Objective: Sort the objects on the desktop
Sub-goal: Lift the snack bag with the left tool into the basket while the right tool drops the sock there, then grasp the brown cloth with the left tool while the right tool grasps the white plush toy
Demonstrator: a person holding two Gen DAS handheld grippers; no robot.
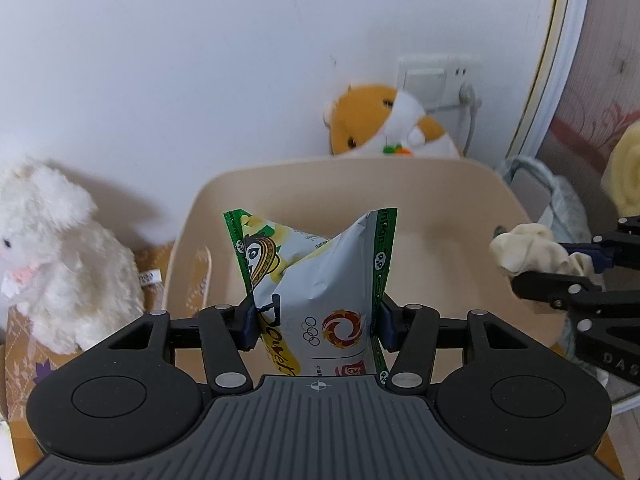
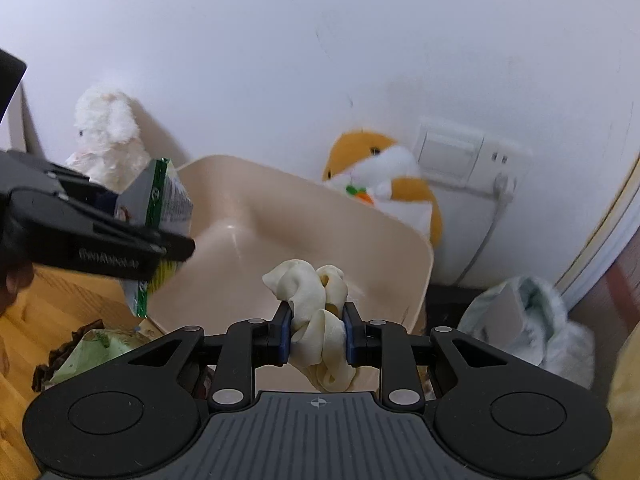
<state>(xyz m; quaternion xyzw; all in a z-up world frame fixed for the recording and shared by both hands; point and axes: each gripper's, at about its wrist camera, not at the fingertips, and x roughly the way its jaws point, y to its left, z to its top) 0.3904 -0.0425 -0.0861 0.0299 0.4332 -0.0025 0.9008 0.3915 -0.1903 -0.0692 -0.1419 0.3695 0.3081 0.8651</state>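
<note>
My left gripper (image 1: 316, 320) is shut on a green and silver snack bag (image 1: 320, 280), held upright over a beige plastic bin (image 1: 400, 184). In the right wrist view the same bag (image 2: 160, 200) hangs at the left over the bin's (image 2: 424, 280) near corner. My right gripper (image 2: 316, 340) is shut on a cream fabric scrunchie (image 2: 308, 300), above the bin's front edge. The left wrist view shows that scrunchie (image 1: 528, 252) at the right, just outside the bin's right rim.
A white plush lamb (image 1: 52, 248) sits left of the bin on a patterned box. An orange and white plush hamster (image 1: 380, 124) leans against the wall behind the bin, below a wall socket (image 1: 436, 80). A pale blue bag (image 2: 532, 324) lies on the right. A green wrapper (image 2: 92, 352) lies on the wooden desk.
</note>
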